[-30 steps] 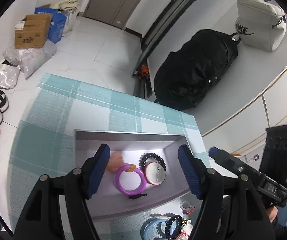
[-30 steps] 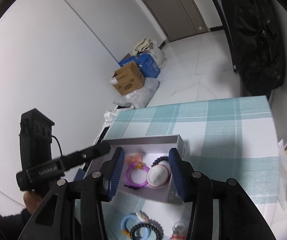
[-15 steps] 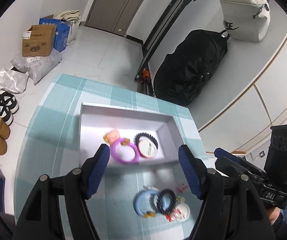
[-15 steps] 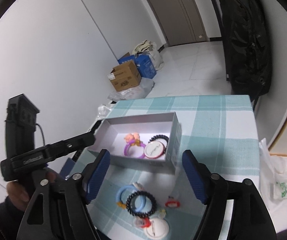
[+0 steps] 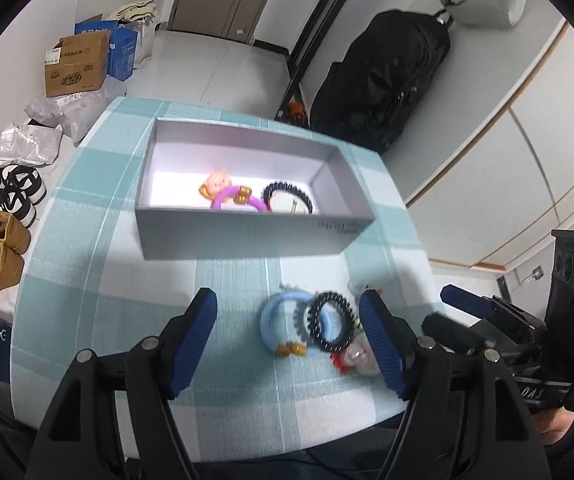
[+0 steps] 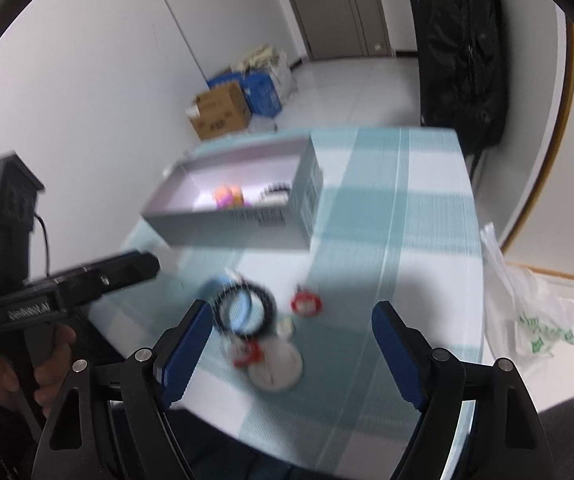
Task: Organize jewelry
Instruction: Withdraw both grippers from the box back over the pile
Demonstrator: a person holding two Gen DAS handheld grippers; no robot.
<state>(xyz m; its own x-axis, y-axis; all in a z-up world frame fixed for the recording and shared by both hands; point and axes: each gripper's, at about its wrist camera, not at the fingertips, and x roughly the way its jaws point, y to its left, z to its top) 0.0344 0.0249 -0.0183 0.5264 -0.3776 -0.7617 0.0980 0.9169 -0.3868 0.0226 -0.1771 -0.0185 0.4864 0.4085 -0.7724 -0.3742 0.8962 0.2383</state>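
Both tongs have backed off the crosswise-lying box.

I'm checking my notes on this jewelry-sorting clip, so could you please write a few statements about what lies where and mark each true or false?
1. The purple ring lies inside the grey box. True.
2. The blue ring is already in the box. False: it lies on the checked cloth in front of the box.
3. A black coil hair tie overlaps the blue ring. True.
4. The left gripper is clamped on the black coil. False: its jaws are opening with nothing pinched.
5. The right gripper holds the white round badge. False: the badge lies on the cloth.
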